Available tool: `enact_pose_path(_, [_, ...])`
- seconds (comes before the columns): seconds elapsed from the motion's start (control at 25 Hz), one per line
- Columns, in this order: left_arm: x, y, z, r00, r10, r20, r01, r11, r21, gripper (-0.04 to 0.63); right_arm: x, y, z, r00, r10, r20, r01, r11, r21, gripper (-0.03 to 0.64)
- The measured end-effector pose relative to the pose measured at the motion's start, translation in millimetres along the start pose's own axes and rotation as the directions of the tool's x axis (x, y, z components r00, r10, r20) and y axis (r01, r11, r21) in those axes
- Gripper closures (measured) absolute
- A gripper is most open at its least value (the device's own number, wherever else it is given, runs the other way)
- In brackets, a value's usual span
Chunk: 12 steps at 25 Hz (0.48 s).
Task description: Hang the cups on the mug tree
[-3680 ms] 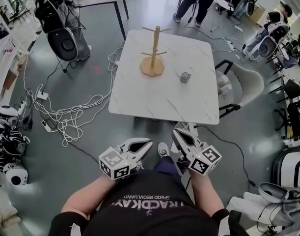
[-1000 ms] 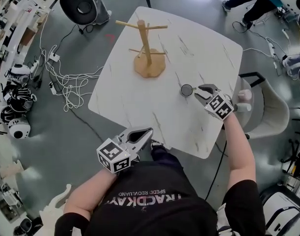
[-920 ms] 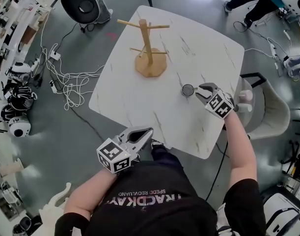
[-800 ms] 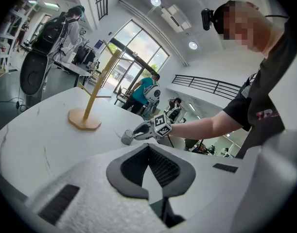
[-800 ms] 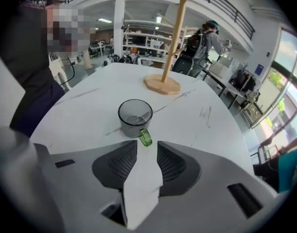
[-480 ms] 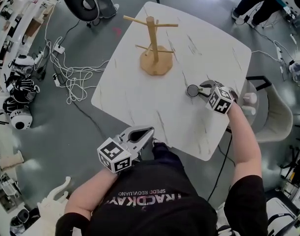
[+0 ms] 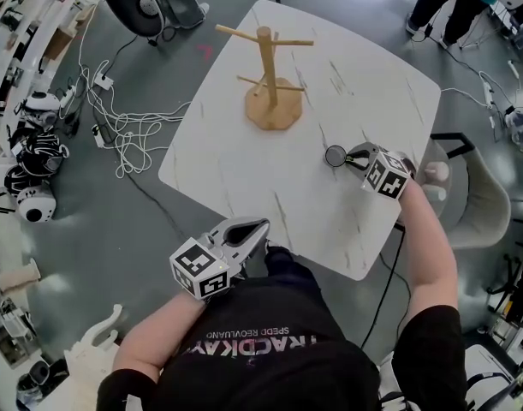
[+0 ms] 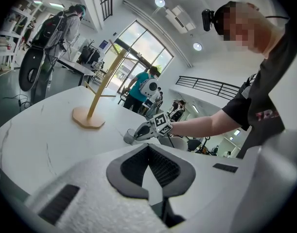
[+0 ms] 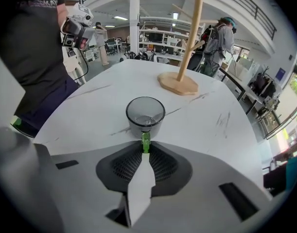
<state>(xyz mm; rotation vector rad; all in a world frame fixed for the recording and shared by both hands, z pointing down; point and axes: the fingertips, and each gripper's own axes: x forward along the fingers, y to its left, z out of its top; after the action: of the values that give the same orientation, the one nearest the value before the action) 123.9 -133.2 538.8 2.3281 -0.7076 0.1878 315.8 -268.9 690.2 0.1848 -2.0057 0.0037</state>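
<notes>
Grey glass cup (image 7: pixel 335 155) upright on marble table (image 7: pixel 244 178), directly ahead of right gripper (image 7: pixel 353 156). Green handle (image 9: pixel 146 141) pointing straight back into it. Jaws closing, nearly together, handle caught between tips, seemingly touched on both sides. Mug tree (image 7: pixel 272 84) beyond cup, toward far left of table, well apart, pegs bare. Left gripper (image 7: pixel 254 228) low by body, off table edge, jaws together, empty.

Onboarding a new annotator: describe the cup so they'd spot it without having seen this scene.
Start at the white marble table with the wooden mug tree near its far side. Toward the person's right edge, apart from the tree, a small dark see-through cup stands upright, the only cup there. Its thin green handle sits between the jaws of the right gripper, which are closing on it.
</notes>
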Motion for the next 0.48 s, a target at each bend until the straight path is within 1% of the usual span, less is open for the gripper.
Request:
enact_pose_path(0.28, [4.0,-1.9,0.8,1.0,-0.016,0.0,0.016,1.0,-0.001,0.598,-5.7,6.7,13.4,0.993,-0.024,0.114,0.01,0.992,0.126,0.574])
enact_pose_path(0.48, [1.1,-2.2,-1.6,1.0,-0.014,0.0,0.014,1.0,-0.003,0.598,-6.0,12.0,15.4,0.987,-0.058,0.149,0.024,0.974,0.223,0.574])
